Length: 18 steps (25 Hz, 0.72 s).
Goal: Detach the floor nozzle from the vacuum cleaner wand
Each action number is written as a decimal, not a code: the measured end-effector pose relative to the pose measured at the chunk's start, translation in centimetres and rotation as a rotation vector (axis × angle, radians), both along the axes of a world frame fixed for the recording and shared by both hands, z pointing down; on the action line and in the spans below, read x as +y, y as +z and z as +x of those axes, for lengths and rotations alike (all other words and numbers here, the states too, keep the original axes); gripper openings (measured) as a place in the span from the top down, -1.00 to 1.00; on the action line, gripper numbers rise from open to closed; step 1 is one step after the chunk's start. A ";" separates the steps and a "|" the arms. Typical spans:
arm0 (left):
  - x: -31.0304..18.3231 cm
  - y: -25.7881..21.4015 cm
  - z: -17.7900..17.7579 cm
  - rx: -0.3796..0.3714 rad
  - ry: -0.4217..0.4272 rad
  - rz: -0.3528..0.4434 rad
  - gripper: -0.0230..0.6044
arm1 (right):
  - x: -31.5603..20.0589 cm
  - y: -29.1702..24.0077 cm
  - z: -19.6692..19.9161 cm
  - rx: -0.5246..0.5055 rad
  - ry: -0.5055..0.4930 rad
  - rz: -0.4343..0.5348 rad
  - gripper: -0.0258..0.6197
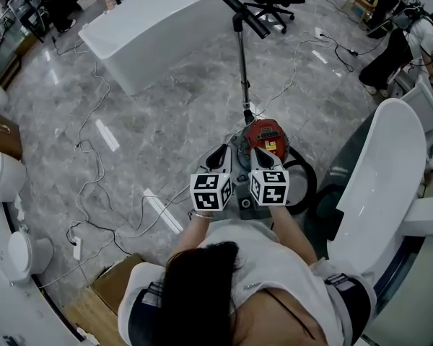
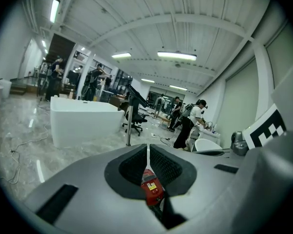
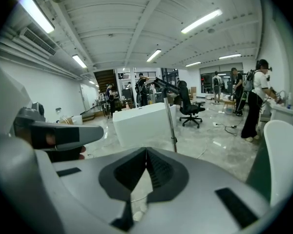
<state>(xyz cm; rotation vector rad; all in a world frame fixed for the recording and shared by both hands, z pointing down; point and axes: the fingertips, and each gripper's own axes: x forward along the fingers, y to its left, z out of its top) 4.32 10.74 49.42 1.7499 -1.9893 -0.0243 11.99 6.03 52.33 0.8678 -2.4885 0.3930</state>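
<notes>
Left gripper [image 1: 218,156] and right gripper [image 1: 260,156] hover side by side over the red vacuum [image 1: 265,134], fingers pressed together on both, nothing pinched; the wand [image 1: 242,56] stands upright, floor nozzle [image 1: 243,11] on top

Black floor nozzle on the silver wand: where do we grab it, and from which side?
Probably the neck of the black bar-shaped floor nozzle, where it joins the upright silver metal wand. The nozzle sits crosswise on top of the standing wand, so come in level from the person's side, jaws across the neck, with the wand steadied below.
</notes>
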 end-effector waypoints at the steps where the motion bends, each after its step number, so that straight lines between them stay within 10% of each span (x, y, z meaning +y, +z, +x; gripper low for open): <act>1: -0.3 -0.1 -0.4 -0.004 0.007 -0.001 0.86 | -0.3 -0.1 -0.4 -0.002 0.006 -0.001 0.87; 18: -4.7 0.0 -6.3 0.018 0.108 -0.003 0.86 | -4.2 -0.1 -6.1 0.032 0.080 -0.021 0.87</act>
